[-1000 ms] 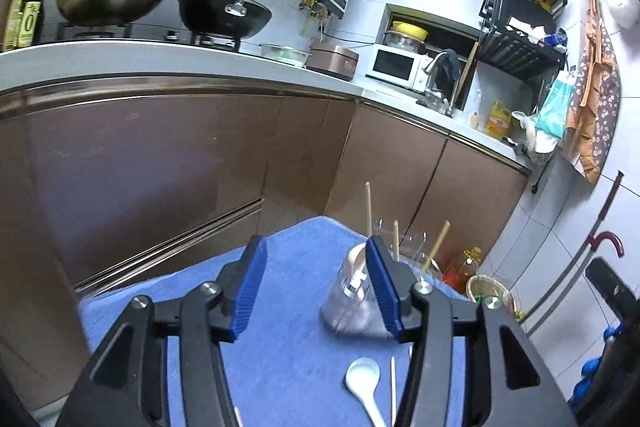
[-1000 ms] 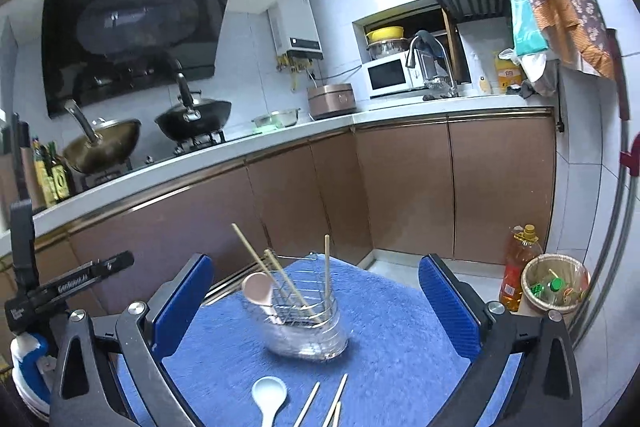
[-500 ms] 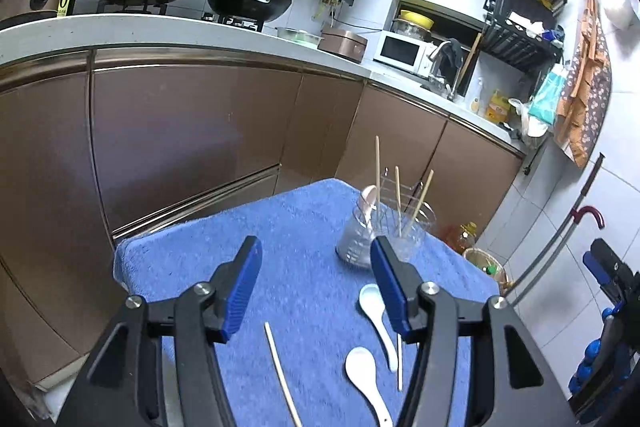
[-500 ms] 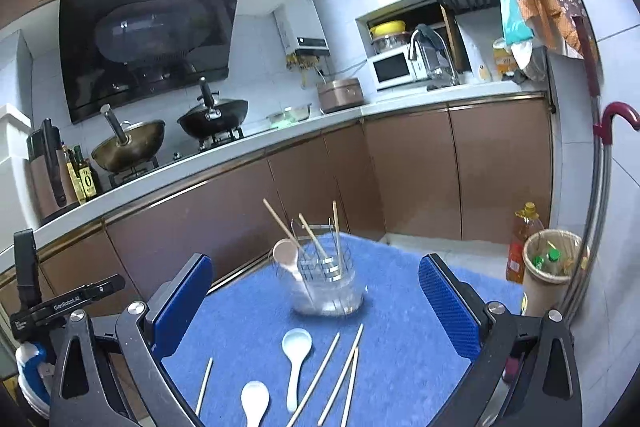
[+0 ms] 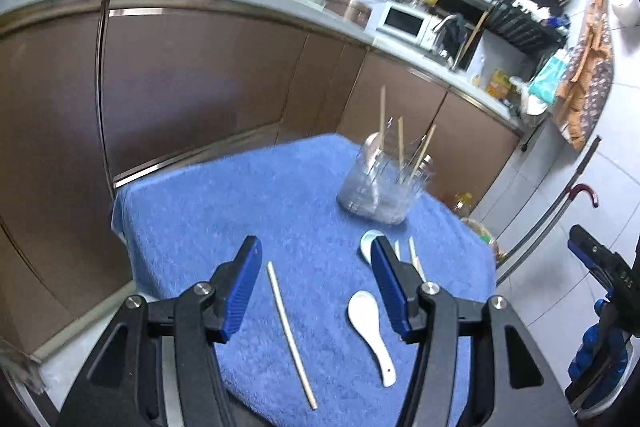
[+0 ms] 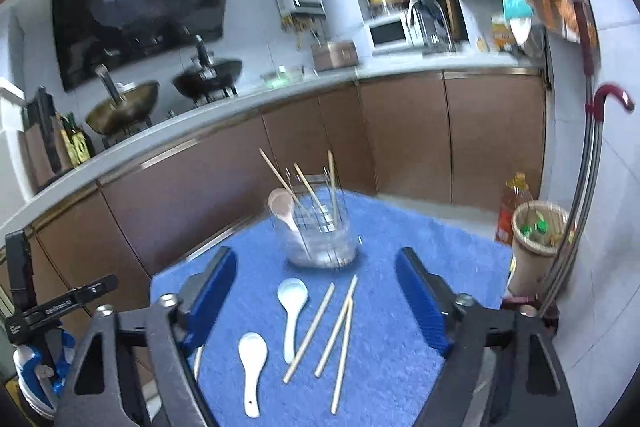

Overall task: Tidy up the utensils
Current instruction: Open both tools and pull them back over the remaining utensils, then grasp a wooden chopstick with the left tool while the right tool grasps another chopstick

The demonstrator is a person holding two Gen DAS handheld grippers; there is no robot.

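A clear holder (image 5: 376, 187) (image 6: 320, 231) with three chopsticks and a pale spoon stands at the far side of the blue towel (image 5: 240, 211) (image 6: 400, 307). One loose chopstick (image 5: 290, 331) lies on the towel below my left gripper (image 5: 316, 251), which is open and empty. A white spoon (image 5: 370, 331) lies beside it. A second spoon (image 5: 368, 243) is partly hidden by the right finger. My right gripper (image 6: 316, 263) hovers over two white spoons (image 6: 294, 307) (image 6: 252, 359) and three loose chopsticks (image 6: 336, 331). Its jaws are closing with nothing pressed between them.
Brown cabinets (image 5: 180, 87) and a counter with two woks (image 6: 120, 103) run behind the table. A waste bin (image 6: 540, 231) and an oil bottle (image 6: 516, 203) stand on the floor at the right. The towel's edge drops off close at left and front.
Both grippers have drawn back from the holder and tipped down, so the loose spoons and chopsticks now show. The right gripper's fingers stand closer together than before.
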